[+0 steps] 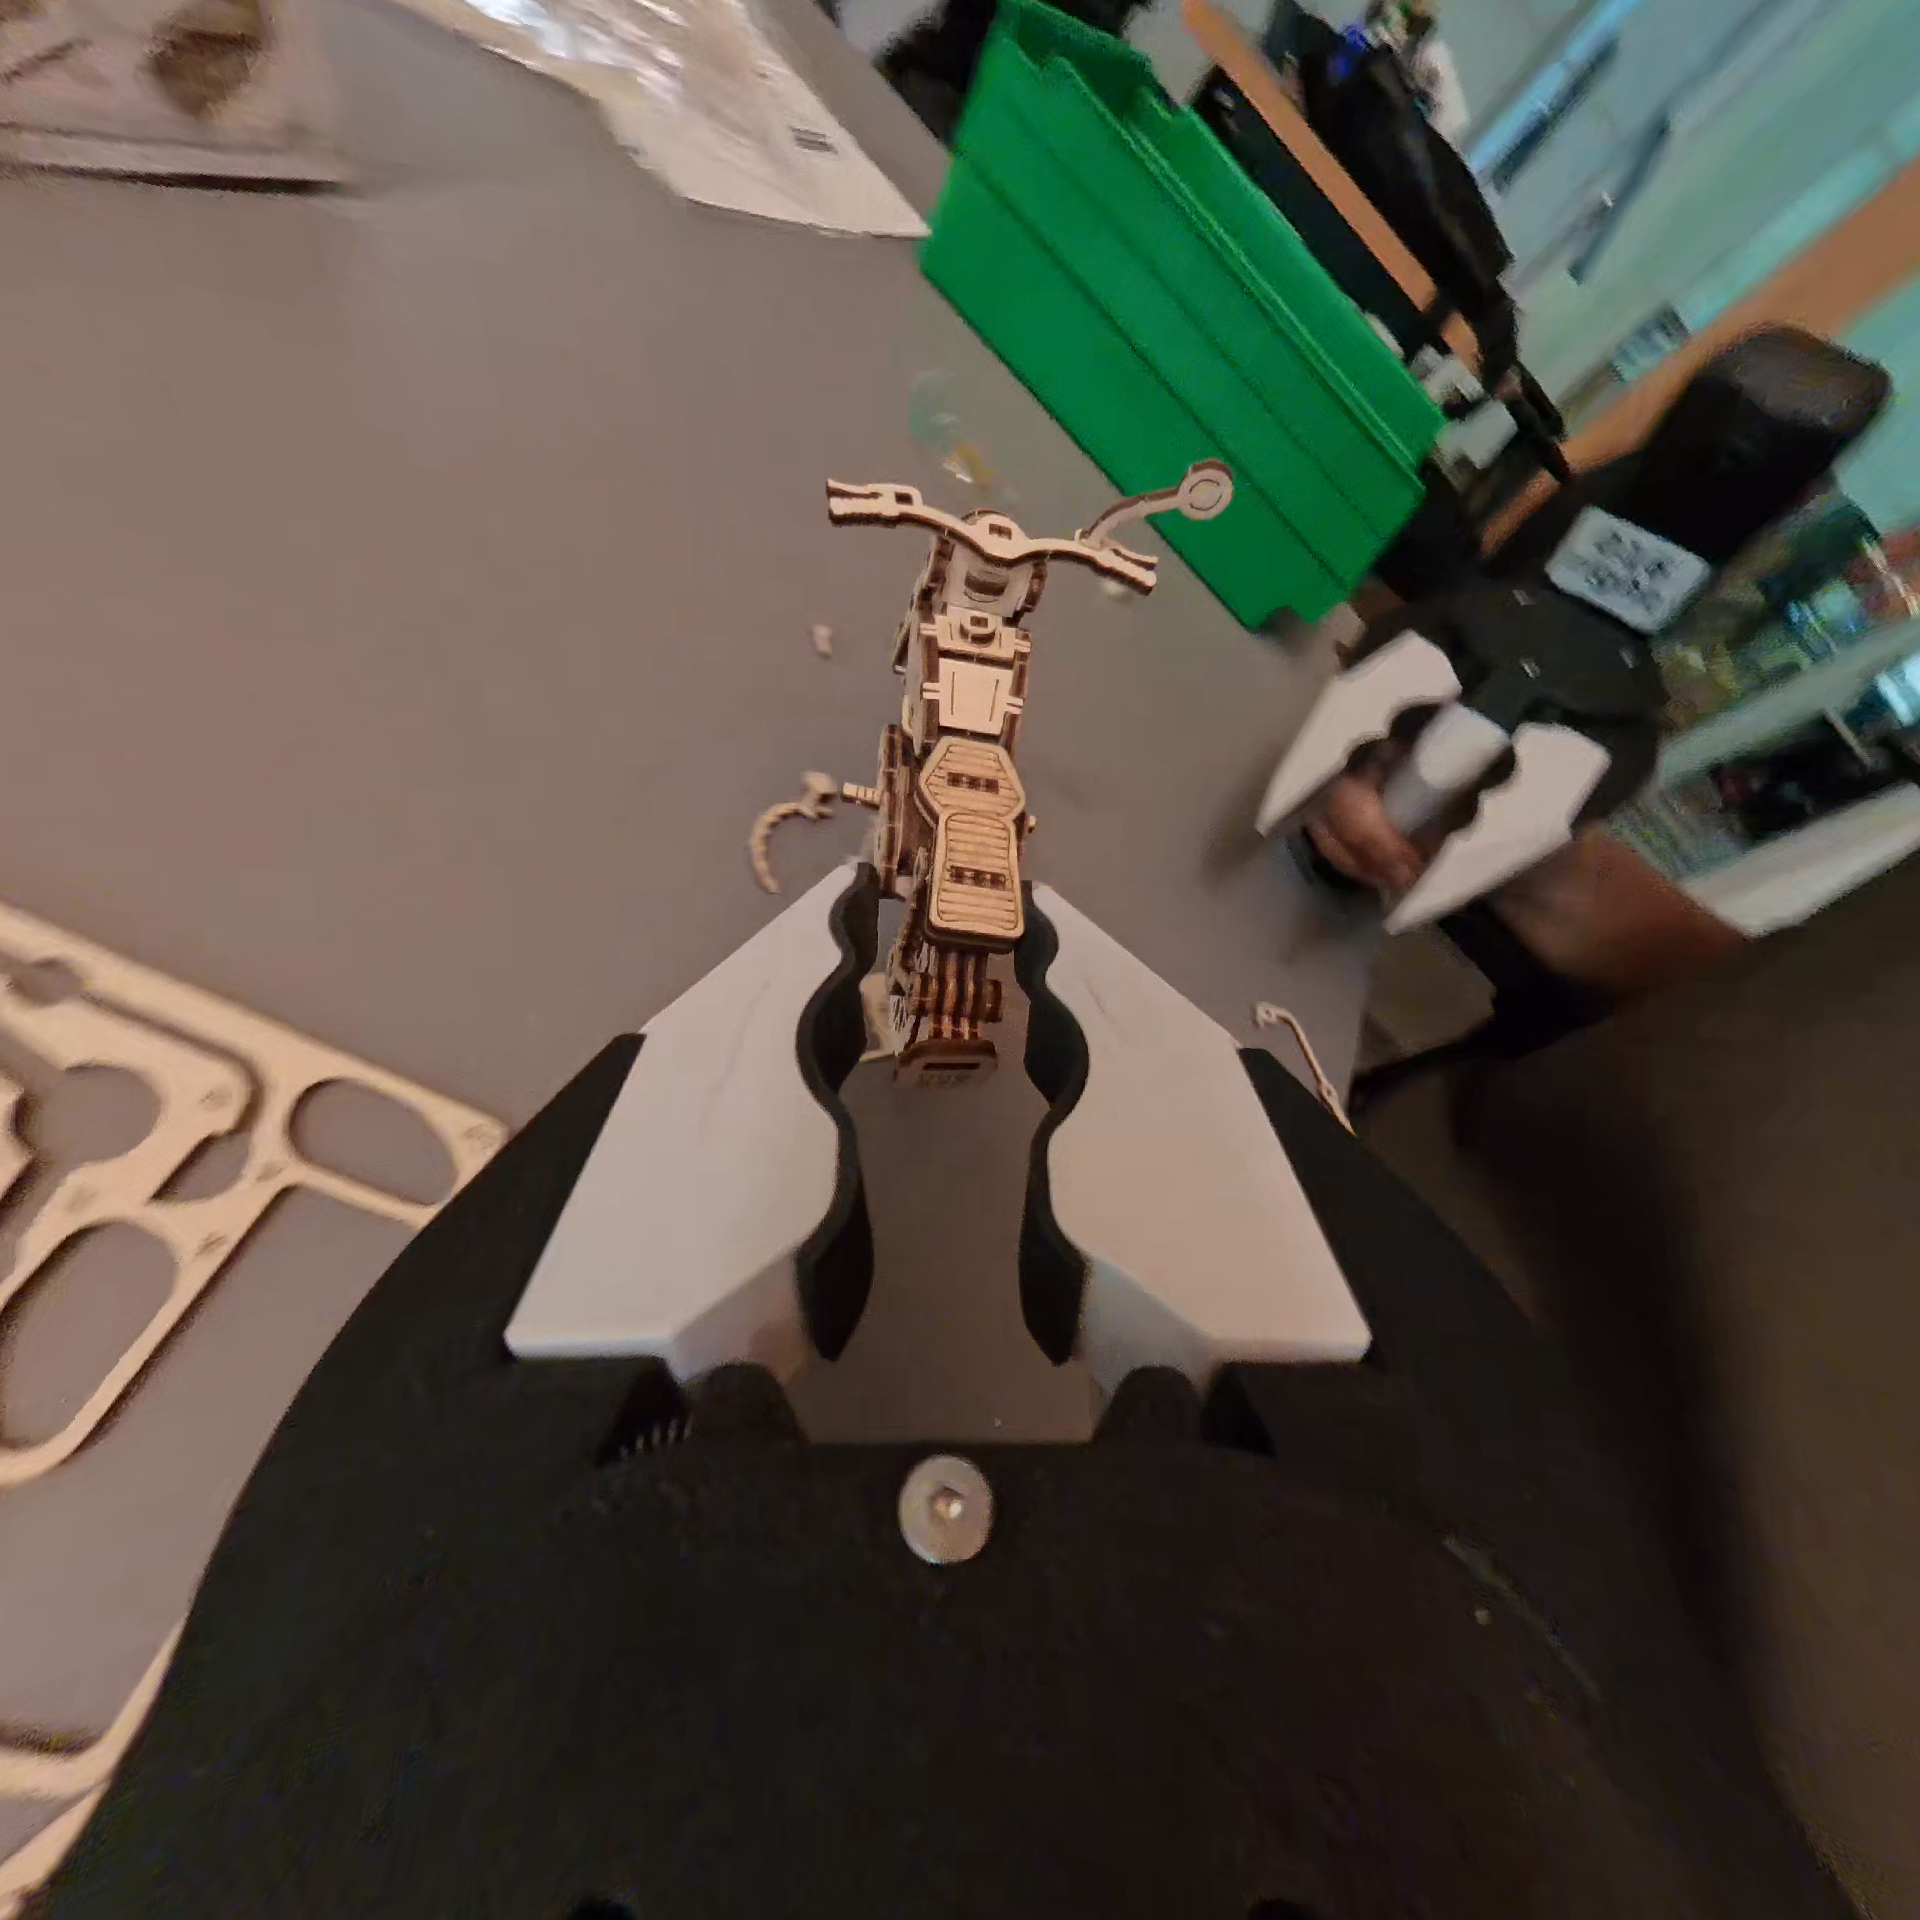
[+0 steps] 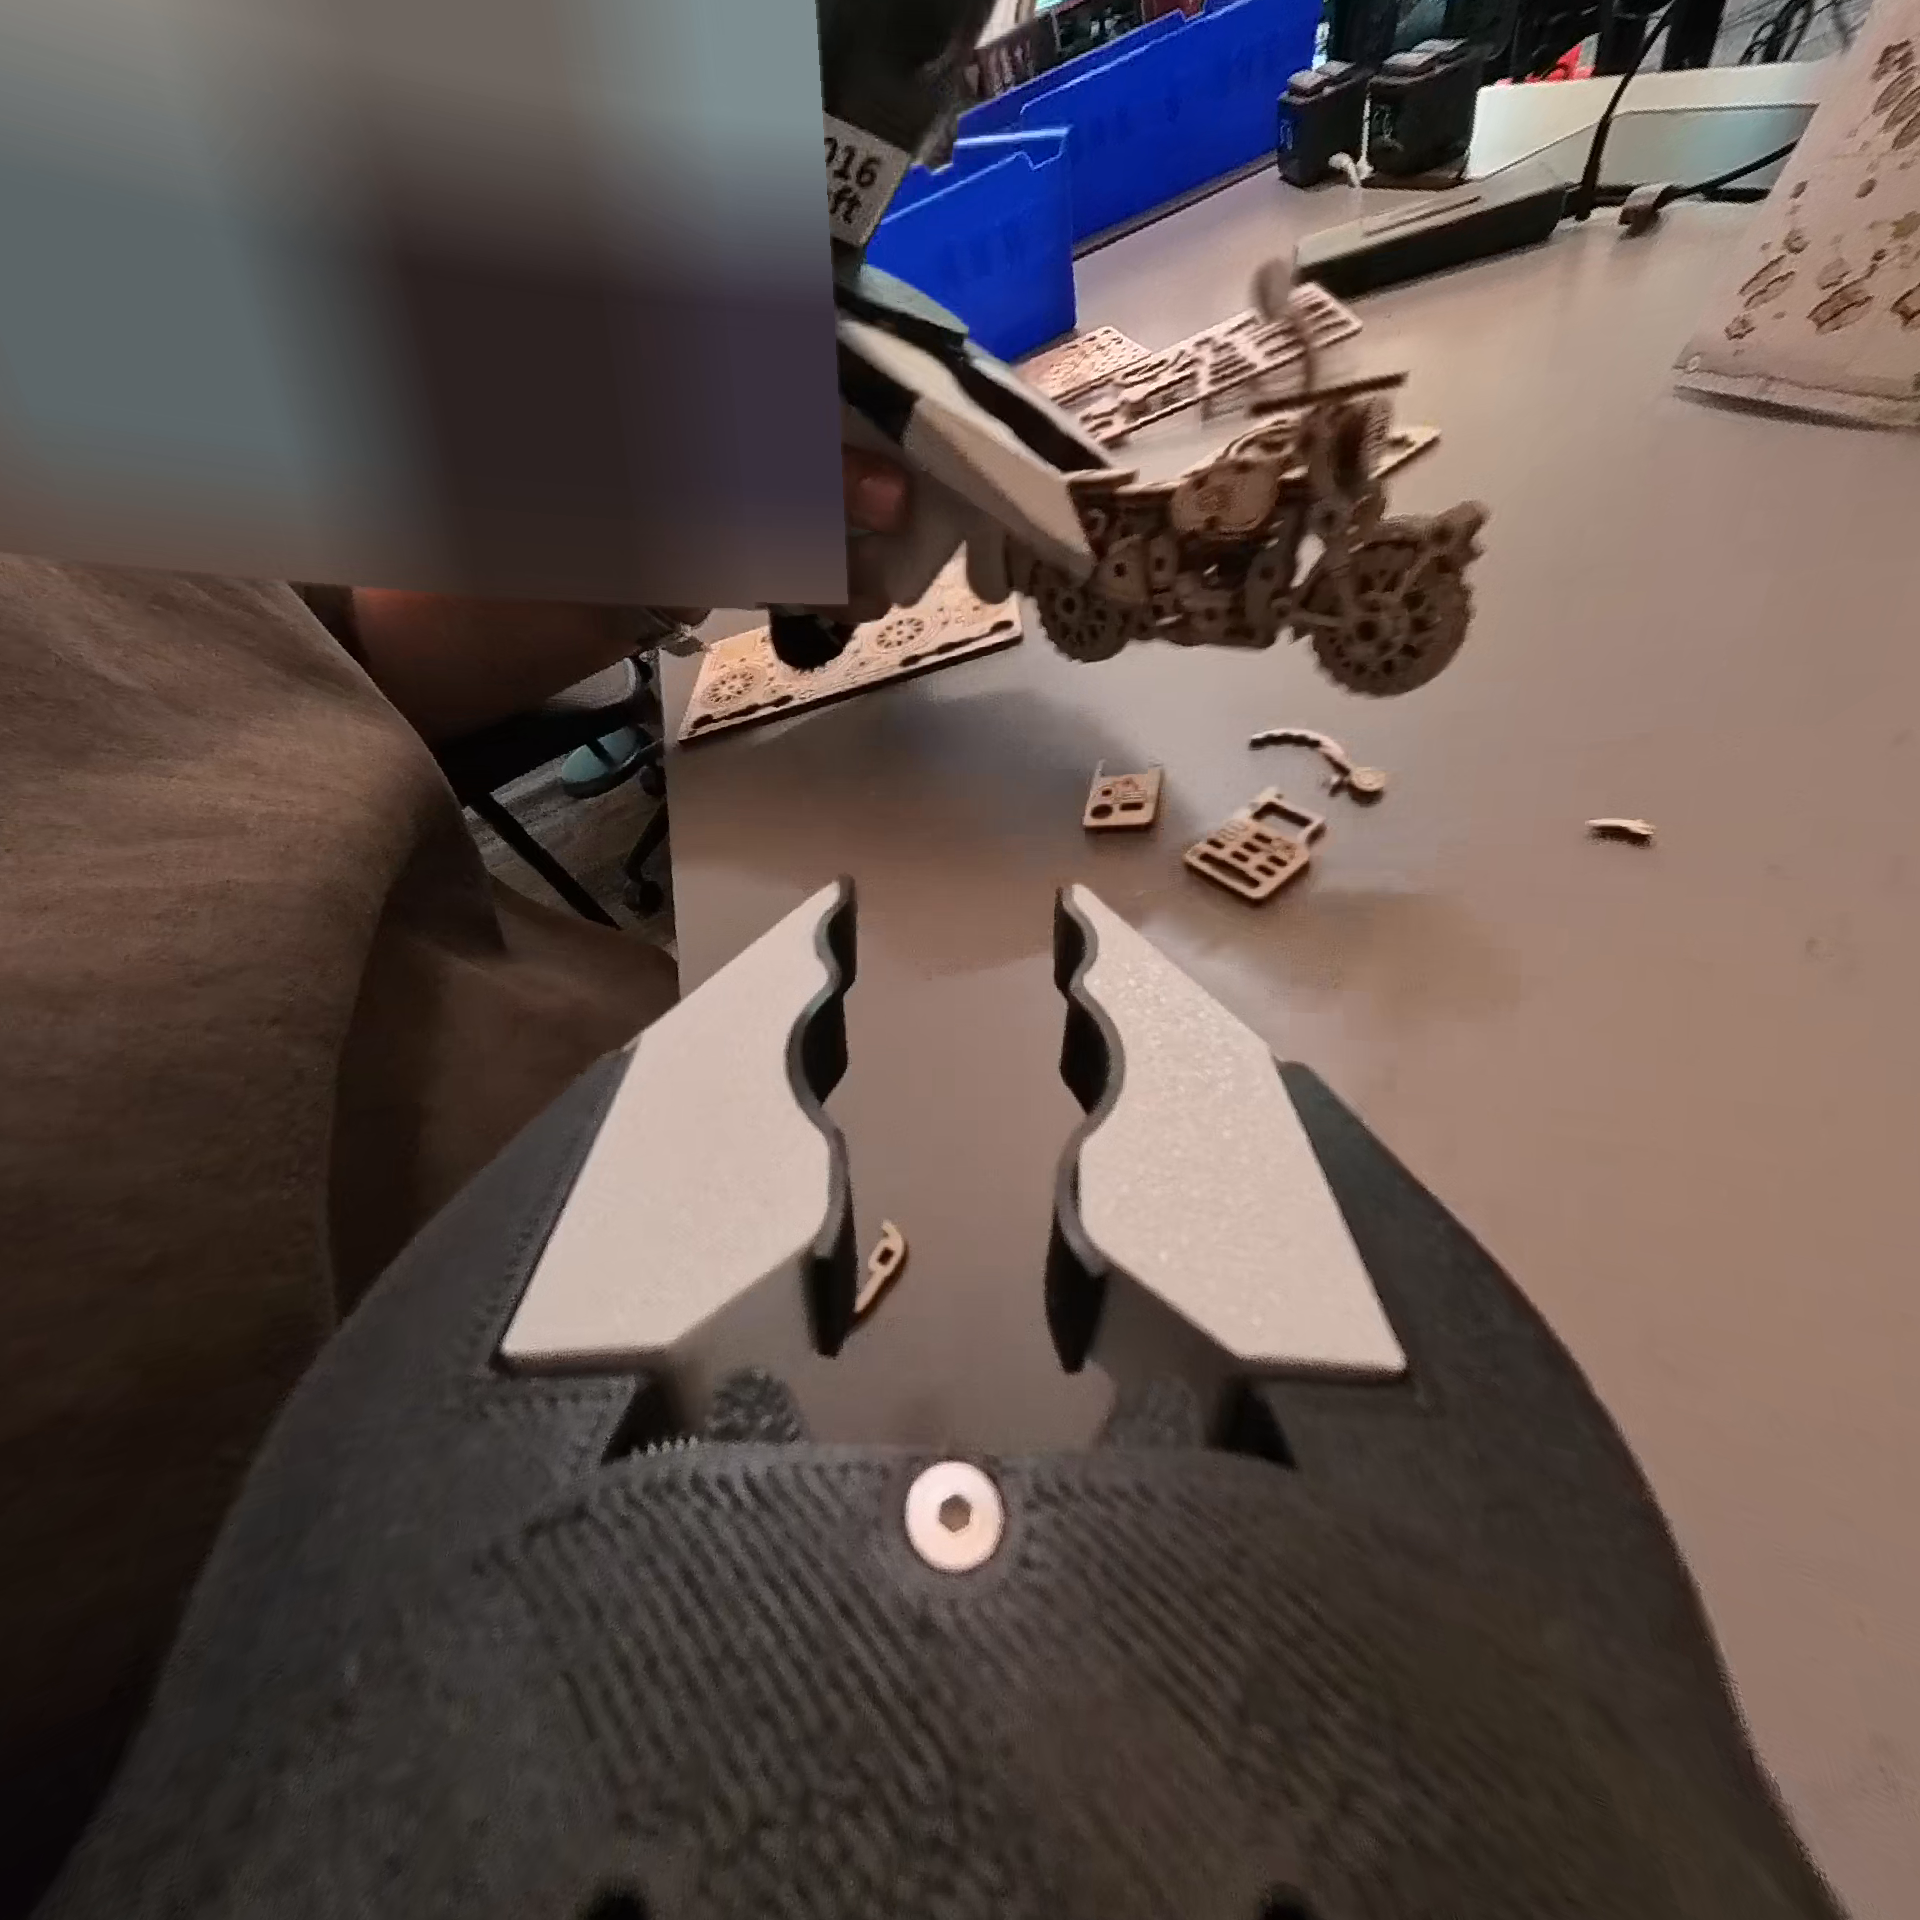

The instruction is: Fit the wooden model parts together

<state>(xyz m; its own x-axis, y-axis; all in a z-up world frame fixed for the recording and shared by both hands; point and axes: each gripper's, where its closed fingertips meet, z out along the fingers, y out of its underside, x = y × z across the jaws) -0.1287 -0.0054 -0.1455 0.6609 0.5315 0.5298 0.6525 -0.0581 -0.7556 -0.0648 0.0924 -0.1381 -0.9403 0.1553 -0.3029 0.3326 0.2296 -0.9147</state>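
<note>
We work over a grey counter (image 2: pixel 1558 1143), with the green bin (image 1: pixel 1164 343) and the blue bin (image 2: pixel 987 249) pushed to its far edges, probably so the middle is free for assembly. The punched-out wooden sheets (image 2: pixel 862 644) lie flat behind the work, near enough to draw parts from.

The wooden motorcycle model (image 1: pixel 961 790) is held up off the counter by our left claw (image 1: pixel 945 914), whose fingers are closed on its rear end, around the tail behind the seat. Gripping there leaves the handlebars, tank and both flanks exposed, which we judge is the point: the next part can be brought in from the side without the claw in the way. In the right wrist view the model hangs roughly level with its wheels clear of the surface.

Our right claw (image 2: pixel 954 904) hovers low over the counter, parted by a moderate gap and holding nothing, aimed toward the loose pieces. Those lie just below the model: two small slotted panels (image 2: pixel 1252 847), a curved piece (image 2: pixel 1320 753) and a tiny sliver (image 2: pixel 1619 828). A hooked piece (image 2: pixel 881 1262) lies under the right claw's fingers.
</note>
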